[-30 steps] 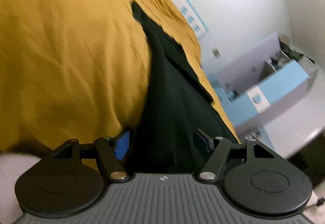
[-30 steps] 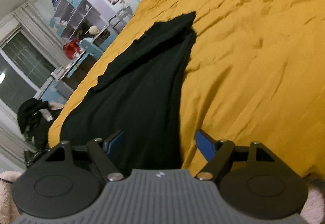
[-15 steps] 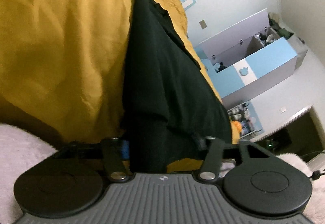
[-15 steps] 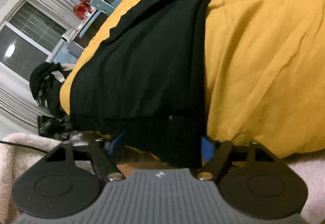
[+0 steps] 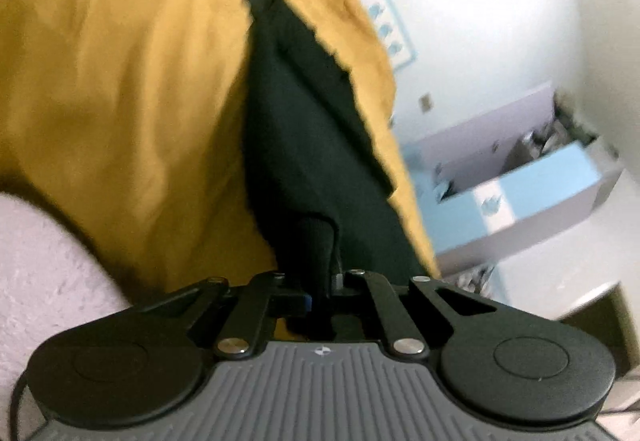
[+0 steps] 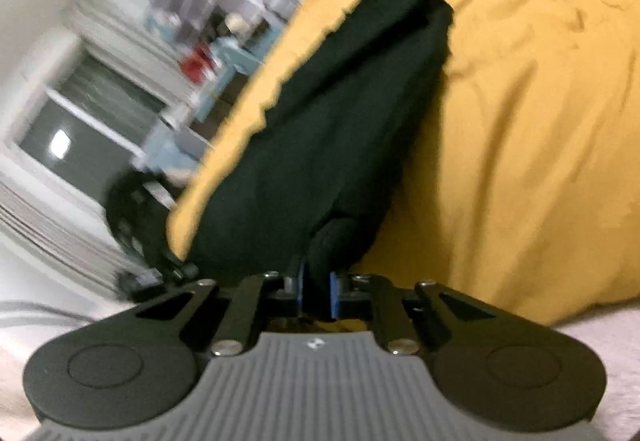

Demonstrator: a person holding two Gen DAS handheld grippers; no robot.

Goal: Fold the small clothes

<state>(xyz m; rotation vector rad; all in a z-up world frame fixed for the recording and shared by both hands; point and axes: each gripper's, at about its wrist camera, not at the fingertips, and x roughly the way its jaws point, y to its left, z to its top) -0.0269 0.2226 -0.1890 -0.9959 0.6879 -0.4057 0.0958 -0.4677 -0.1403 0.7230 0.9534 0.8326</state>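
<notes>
On my far left, in the left wrist view, a fuzzy pale sleeve (image 5: 44,265) fills the lower corner, and beside it the mustard-yellow bedspread (image 5: 120,81) spreads wide and wrinkled. Across it runs the black garment (image 5: 304,129), a long dark strip stretching away from me toward the far edge of the bed, its right side ragged against the yellow. My left gripper (image 5: 320,293) is clenched on the near end of that garment, a bunched fold of cloth pinched between the two jaws. Farther right, past the bed, a blue-and-white cabinet (image 5: 532,185) stands against the white wall, blurred. In the right wrist view, a window (image 6: 80,129) and cluttered shelves (image 6: 208,13) smear along the left side, then a dark heap (image 6: 132,209) just off the bed's edge that I cannot make out. The same black garment (image 6: 340,113) lies along the bed's left margin, narrowing to a point far away. My right gripper (image 6: 318,295) is also closed tight on its near end, blue pads (image 6: 334,293) pressing a rolled tuck of fabric. Yellow bedspread (image 6: 520,121) fills everything to the right.
</notes>
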